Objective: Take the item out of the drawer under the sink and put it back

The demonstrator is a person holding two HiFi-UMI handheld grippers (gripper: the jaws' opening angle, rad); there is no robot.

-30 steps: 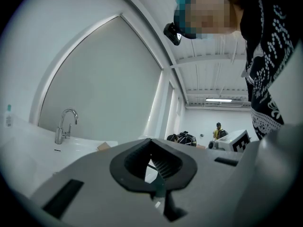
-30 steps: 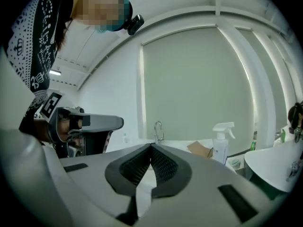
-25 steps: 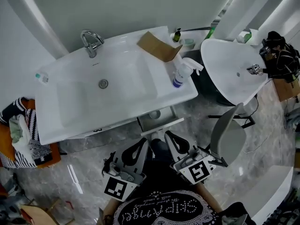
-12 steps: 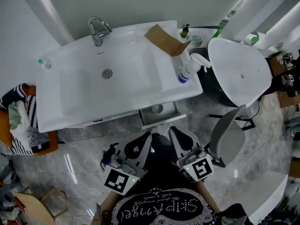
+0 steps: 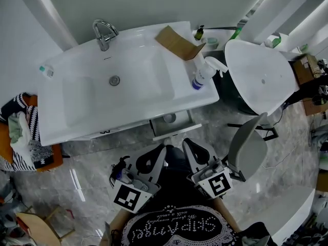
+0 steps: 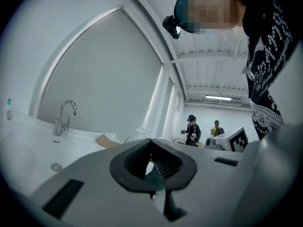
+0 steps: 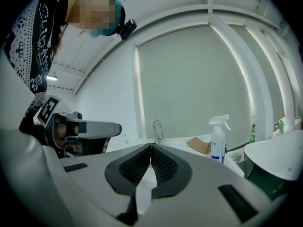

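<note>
The left gripper (image 5: 155, 157) had its jaws together, tips meeting, and nothing was between them. The right gripper (image 5: 190, 148) was closed in the same way and was also empty. In the head view both were side by side over the person's lap, and both pointed to 12 o'clock. At 12 o'clock from them, just beyond the tips, the drawer (image 5: 177, 130) stood pulled out from under the sink (image 5: 77, 99). The item (image 5: 169, 118), small, round and grey, lay inside the drawer, and no gripper touched it. I could not tell what kind of thing it was. The sink stretched from 10 to 12 o'clock above the drawer, with the drain (image 5: 114, 80) near its middle and the faucet (image 5: 103, 34) at its far edge, at 11 o'clock. On the right part of the counter, at 1 o'clock from the drawer, stood a spray bottle (image 5: 201, 74), and a cardboard box (image 5: 177, 43) lay just behind it. At 3 o'clock from the right gripper was a grey chair (image 5: 247, 146). A round white table (image 5: 256, 76) stood at 2 o'clock, beside the counter. Far at 9 o'clock, a pile of clothes (image 5: 20, 137) lay near the left end of the sink.
</note>
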